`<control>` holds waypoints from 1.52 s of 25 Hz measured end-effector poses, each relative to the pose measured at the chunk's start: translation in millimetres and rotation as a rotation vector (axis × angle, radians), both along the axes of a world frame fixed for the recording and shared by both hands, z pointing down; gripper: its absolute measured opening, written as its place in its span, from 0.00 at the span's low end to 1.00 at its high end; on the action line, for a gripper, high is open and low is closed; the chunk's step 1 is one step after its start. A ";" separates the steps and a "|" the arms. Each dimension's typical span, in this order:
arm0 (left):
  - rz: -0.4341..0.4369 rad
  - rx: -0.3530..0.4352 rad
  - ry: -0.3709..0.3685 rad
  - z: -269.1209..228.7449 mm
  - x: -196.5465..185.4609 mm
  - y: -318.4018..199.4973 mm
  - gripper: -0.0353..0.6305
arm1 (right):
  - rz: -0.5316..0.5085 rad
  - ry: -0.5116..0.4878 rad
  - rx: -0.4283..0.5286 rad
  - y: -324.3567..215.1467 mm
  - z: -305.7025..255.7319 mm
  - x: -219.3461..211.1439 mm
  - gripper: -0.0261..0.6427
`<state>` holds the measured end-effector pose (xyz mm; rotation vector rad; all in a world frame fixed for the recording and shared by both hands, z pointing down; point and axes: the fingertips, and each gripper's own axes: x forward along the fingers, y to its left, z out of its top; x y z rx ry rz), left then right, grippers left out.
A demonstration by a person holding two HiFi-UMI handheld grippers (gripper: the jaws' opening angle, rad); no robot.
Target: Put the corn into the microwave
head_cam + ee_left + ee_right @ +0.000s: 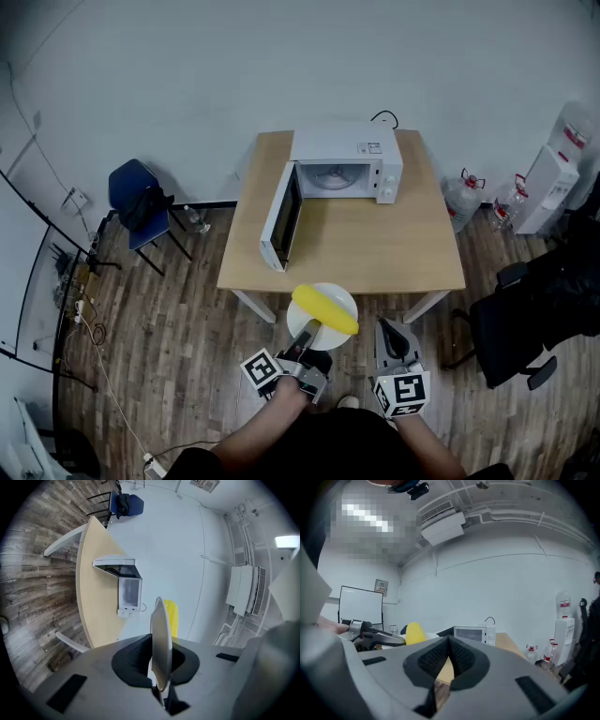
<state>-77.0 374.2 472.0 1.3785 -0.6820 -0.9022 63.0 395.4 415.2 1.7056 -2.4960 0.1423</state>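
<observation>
Corn [325, 310] lies on the white plate [336, 339] (microwave [347, 164] stands open)

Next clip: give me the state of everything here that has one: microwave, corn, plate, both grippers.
Microwave: on the table, door open.
Plate: held in the air by its rim, short of the table.
Corn: lying on the plate, outside the microwave.
Left gripper: jaws shut on the plate's rim.
Right gripper: jaws shut, nothing between them.
</observation>
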 end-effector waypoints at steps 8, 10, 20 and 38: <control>-0.018 -0.013 0.026 3.1 17.2 0.8 0.08 | -0.023 -0.020 0.037 3.7 -8.1 16.8 0.13; -0.027 -0.016 0.032 4.4 20.2 2.6 0.08 | -0.018 -0.044 0.049 5.8 -9.8 23.8 0.13; 0.016 -0.038 -0.057 18.5 37.8 -12.2 0.08 | -0.013 -0.015 0.030 -5.7 6.4 41.2 0.13; 0.089 -0.058 -0.081 41.9 56.2 -151.9 0.08 | 0.062 0.072 -0.056 -151.5 21.2 63.5 0.13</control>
